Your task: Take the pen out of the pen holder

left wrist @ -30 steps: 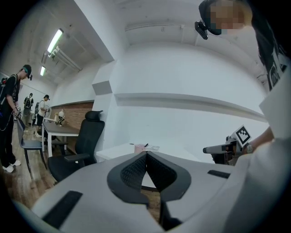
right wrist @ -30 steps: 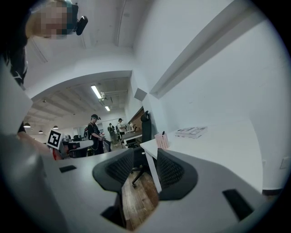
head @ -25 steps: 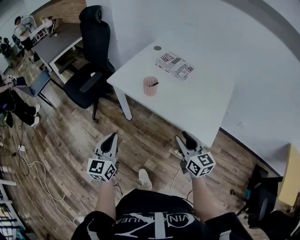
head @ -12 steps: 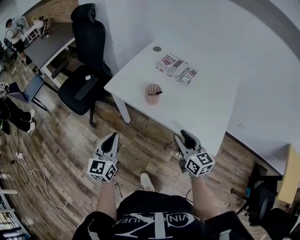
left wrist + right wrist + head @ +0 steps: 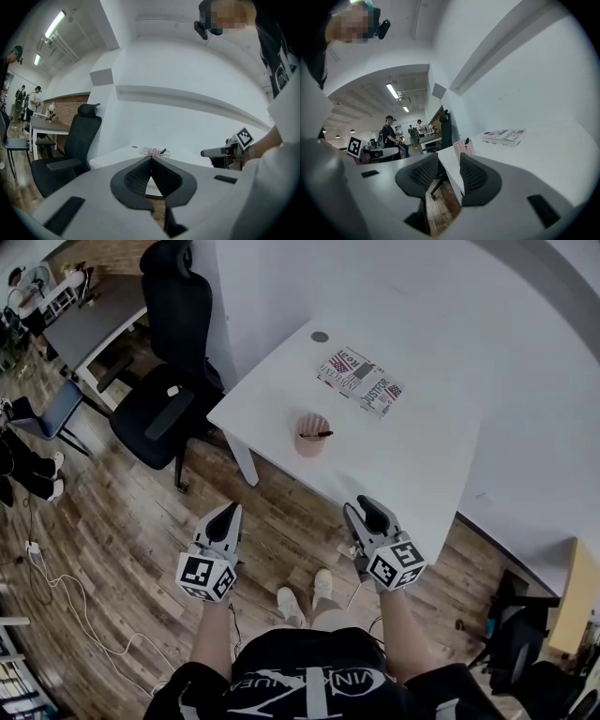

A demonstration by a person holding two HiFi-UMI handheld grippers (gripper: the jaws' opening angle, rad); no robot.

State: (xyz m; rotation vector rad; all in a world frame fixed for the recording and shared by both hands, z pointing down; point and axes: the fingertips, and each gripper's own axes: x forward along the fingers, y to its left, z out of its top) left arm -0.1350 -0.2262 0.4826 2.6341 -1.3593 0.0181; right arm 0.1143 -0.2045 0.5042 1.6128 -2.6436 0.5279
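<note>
Approach step, nothing gripped yet. Pink pen holder point(image 5: 310, 439) stands on the white table point(image 5: 412, 456) toward its near left side. Dark pen point(image 5: 317, 434) leans in it, top end poking over the rim. Magazines point(image 5: 361, 384) lie farther back, apart from the holder. Both grippers hang off the near table edge over the wood floor point(image 5: 122, 521), well short of the holder. Left gripper point(image 5: 228, 513) has jaws pressed together, empty. Right gripper point(image 5: 366, 511) has jaws parted with nothing between. Right one looks best placed: bring it over the table, come down on the exposed pen end, pinch across the shaft, and pull up along the lean. Holder looks light and may tip or drag, so lift slow; the left could steady it but would need opening first
</note>
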